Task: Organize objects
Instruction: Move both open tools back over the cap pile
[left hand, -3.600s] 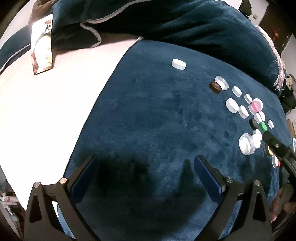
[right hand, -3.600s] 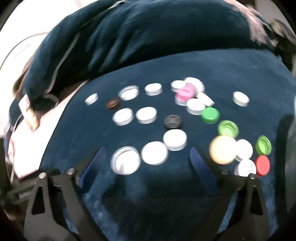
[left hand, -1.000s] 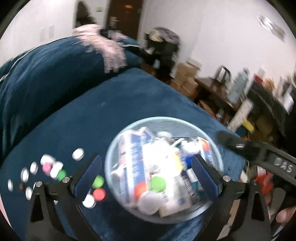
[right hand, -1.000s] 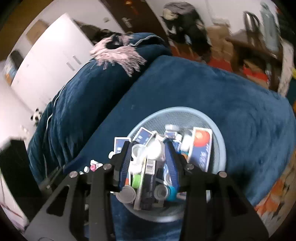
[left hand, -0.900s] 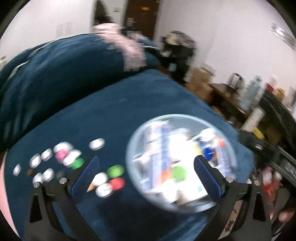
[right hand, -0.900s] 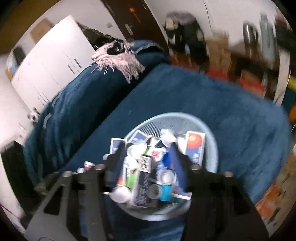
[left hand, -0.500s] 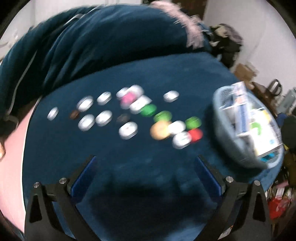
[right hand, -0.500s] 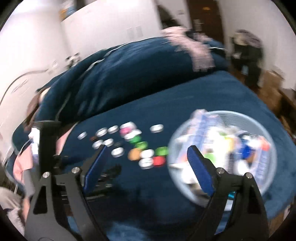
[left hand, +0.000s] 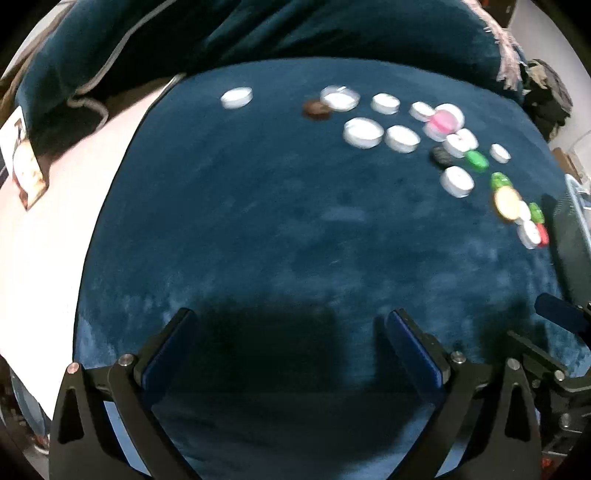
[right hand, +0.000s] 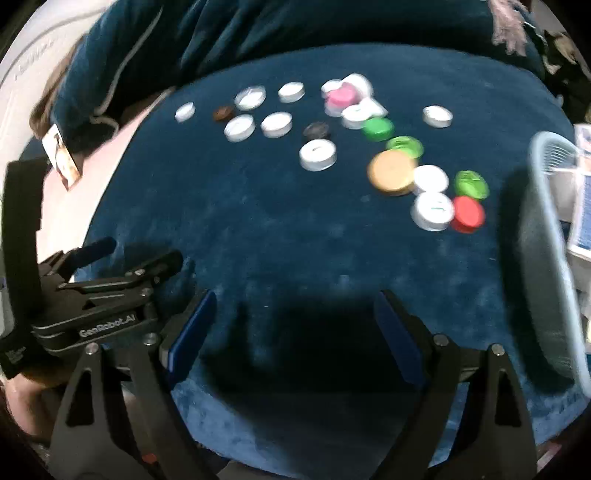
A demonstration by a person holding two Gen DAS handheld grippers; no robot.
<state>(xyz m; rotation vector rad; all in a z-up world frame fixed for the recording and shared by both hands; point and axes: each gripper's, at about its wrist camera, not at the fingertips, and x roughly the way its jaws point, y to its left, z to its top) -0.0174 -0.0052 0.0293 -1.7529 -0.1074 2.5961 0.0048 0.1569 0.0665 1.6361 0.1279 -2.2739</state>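
Note:
Several bottle caps lie scattered on a dark blue blanket (right hand: 258,229): white ones (right hand: 317,155), a tan one (right hand: 392,172), green ones (right hand: 377,128), a red one (right hand: 468,214), a pink one (right hand: 342,96) and a black one (right hand: 316,130). In the left wrist view the same caps sit at upper right, with one white cap (left hand: 236,97) off alone. My right gripper (right hand: 293,319) is open over bare blanket, nothing between its blue pads. My left gripper (left hand: 288,343) is open too, empty, well short of the caps. A blue mesh basket (right hand: 546,236) holding boxes stands at the right edge.
A bunched dark blue quilt (right hand: 295,26) rises behind the caps. A pale pink sheet (left hand: 55,206) with a small photo card (left hand: 24,162) lies to the left. The left gripper's body (right hand: 107,291) and a hand show at lower left of the right wrist view.
Both grippers swung away from above the basket, leftward and down toward the blanket. The right gripper's jaws, nearly shut over the basket a second ago, now stand wide. The basket slid to the right edge.

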